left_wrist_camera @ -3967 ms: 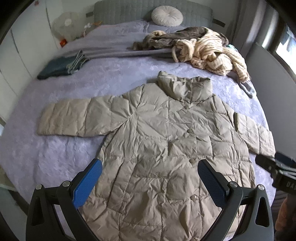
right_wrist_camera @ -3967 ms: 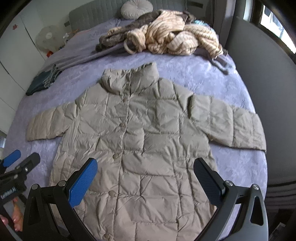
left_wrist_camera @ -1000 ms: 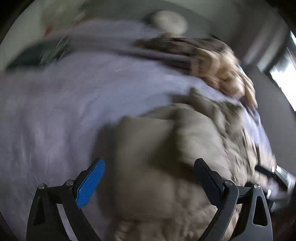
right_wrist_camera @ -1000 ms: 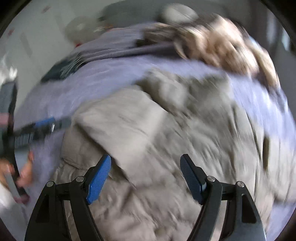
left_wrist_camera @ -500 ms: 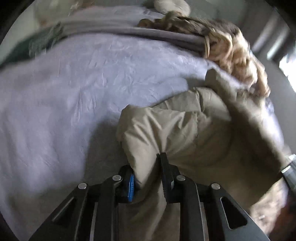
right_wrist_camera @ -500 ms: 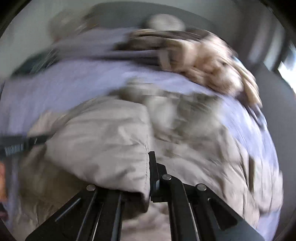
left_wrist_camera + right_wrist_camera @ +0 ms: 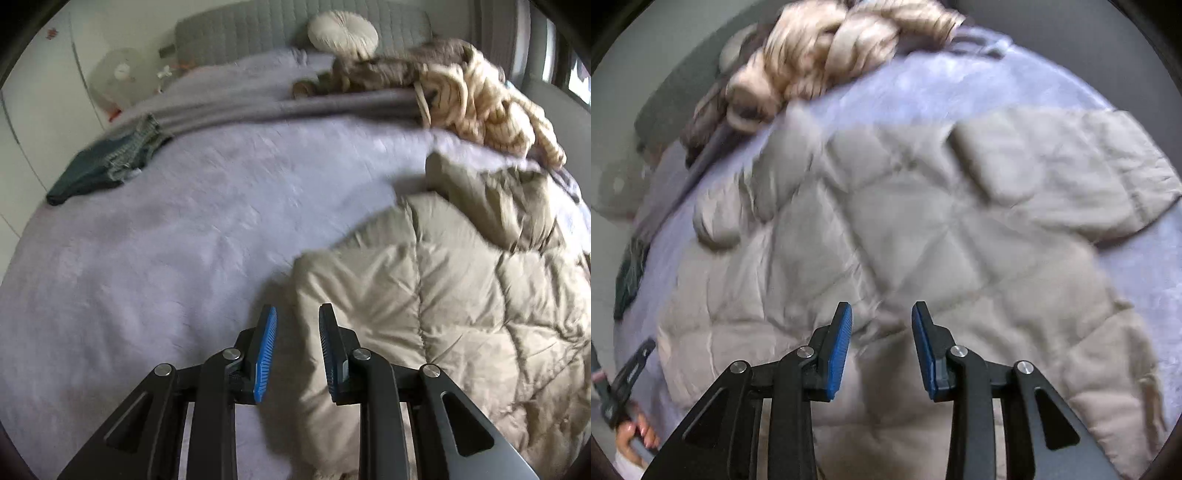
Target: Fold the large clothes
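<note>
Left gripper (image 7: 294, 334) hangs low over the lavender bedspread (image 7: 177, 229), its blue-padded fingers a narrow gap apart with nothing between them; the edge of the beige quilted coat (image 7: 443, 295) lies just at its 1 o'clock, close to the right finger, and whether it touches is hard to tell. The coat fills the 3 o'clock side of the left wrist view, one side folded in over the body so a rounded puffy edge faces the gripper, collar bunched up toward 1 o'clock.

Over to the right gripper (image 7: 881, 334): fingers parted a bit wider, holding nothing, hovering above the coat (image 7: 905, 229). In this view the coat spreads across nearly the whole frame, one sleeve (image 7: 1071, 173) lying out flat toward 2 o'clock on the bedspread (image 7: 960, 74). The picture is blurred.

Down at 8 o'clock in the right wrist view, a hand (image 7: 635, 435) grips the other tool's handle.

Behind the coat, a cream striped knit heap (image 7: 491, 107) sits at 1 o'clock, a round pillow (image 7: 343, 33) at 12, dark folded clothes (image 7: 107, 162) at 10.
</note>
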`<state>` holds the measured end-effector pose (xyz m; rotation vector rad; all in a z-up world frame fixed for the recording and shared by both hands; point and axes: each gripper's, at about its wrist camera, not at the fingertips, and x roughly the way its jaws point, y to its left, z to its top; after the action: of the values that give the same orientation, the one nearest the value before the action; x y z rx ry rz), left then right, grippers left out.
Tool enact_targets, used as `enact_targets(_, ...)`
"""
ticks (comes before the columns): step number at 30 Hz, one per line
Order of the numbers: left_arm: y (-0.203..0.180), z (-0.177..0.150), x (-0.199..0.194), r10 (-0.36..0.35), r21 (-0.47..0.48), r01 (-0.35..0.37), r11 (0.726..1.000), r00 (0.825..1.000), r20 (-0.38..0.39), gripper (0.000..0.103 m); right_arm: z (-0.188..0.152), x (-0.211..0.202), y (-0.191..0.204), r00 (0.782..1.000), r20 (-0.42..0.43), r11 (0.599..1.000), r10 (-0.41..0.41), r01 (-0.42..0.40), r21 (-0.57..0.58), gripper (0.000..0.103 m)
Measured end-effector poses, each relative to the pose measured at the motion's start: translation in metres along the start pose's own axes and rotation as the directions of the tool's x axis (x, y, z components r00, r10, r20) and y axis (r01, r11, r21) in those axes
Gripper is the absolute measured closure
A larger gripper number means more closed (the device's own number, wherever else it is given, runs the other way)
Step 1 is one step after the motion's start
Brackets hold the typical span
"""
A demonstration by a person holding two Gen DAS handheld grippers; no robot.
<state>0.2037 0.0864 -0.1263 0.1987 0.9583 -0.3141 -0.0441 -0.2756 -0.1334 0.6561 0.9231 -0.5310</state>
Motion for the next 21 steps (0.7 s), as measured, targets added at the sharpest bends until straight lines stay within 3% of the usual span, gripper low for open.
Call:
enact_targets(1,0.001,0.002,-0.003,-0.030,-0.003,0.030,1.000,1.000,-0.001,0.077,0.004,-0.006,-0.001,1.000,0.019,1.000,0.021,-0.021,-0.010,0.079)
enact_targets(3,-0.005,0.002,0.000,-0.074,0.003,0.074,0.997,0.997,-0.030,0.077,0.012,-0.007,0.007,0.997,0.019,0.994,0.070,-0.068,-0.088,0.081)
enact_targets(6,-0.022,-0.009,0.019,-0.070,0.019,0.072,0.997,0.993,-0.095,0.077,0.010,0.012,0.028,0.990,-0.055,0.970,0.132,-0.140,-0.199,0.082)
enact_targets(9,-0.034,-0.029,0.042,-0.039,-0.001,0.039,0.999,0.989,-0.144,0.077,0.001,0.052,0.035,0.987,-0.149,0.967,0.066,-0.100,-0.235,0.083)
enact_targets(10,-0.035,-0.034,0.046,-0.039,-0.012,0.038,0.999,0.989,-0.142,0.077,-0.001,0.059,0.029,0.985,-0.166,0.970,0.055,-0.092,-0.227,0.088)
enact_targets(14,-0.041,-0.033,0.046,-0.002,0.008,0.004,1.000,0.989,-0.148,0.077,0.003,0.049,0.005,0.984,-0.165,0.974,0.061,-0.095,-0.207,0.088)
enact_targets(16,-0.045,-0.028,0.037,0.025,0.023,-0.022,0.999,0.988,-0.154,0.077,0.008,0.035,-0.018,0.985,-0.161,0.982,0.055,-0.082,-0.168,0.084)
enact_targets(18,-0.048,-0.024,0.024,0.014,0.018,-0.012,1.000,0.989,-0.145,0.077,0.006,0.013,-0.041,0.980,-0.153,0.984,0.125,-0.142,-0.104,0.079)
enact_targets(21,-0.064,-0.020,0.001,-0.016,0.014,0.018,1.000,0.992,-0.128,0.077,0.007,-0.006,-0.078,0.974,-0.145,0.984,0.174,-0.177,-0.007,0.051)
